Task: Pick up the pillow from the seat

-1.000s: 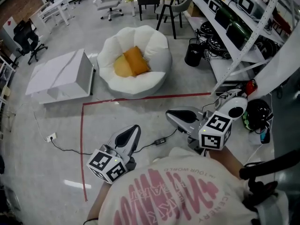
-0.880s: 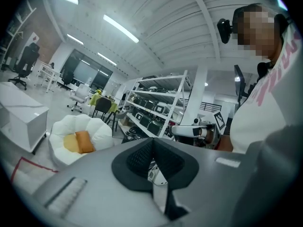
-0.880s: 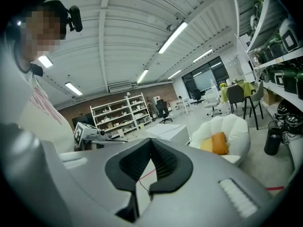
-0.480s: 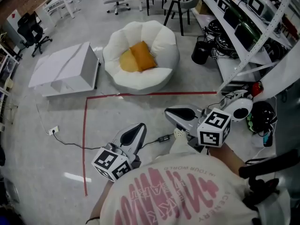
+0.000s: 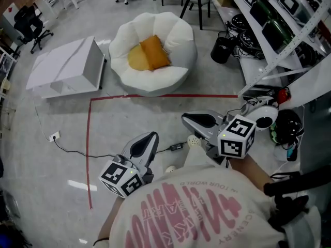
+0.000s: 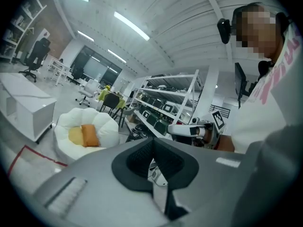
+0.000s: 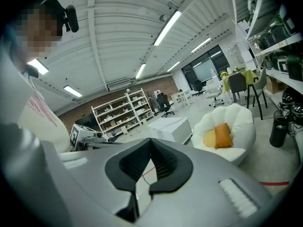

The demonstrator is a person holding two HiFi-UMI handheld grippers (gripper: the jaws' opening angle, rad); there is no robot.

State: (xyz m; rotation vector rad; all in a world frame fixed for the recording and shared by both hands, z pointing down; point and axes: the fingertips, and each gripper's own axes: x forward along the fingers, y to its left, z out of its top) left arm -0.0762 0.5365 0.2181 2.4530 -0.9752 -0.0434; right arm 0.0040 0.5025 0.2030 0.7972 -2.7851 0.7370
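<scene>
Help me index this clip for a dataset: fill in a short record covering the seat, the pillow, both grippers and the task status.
seat: white seat, puffy and petal-shaped, beyond the red tape line
pillow: orange pillow lying in the seat, against a yellow cushion
left: left gripper, jaws together, nothing between them
right: right gripper, jaws together, nothing between them
position: both grippers on the near side of the tape, apart from the seat
status: pillow not yet picked up
</scene>
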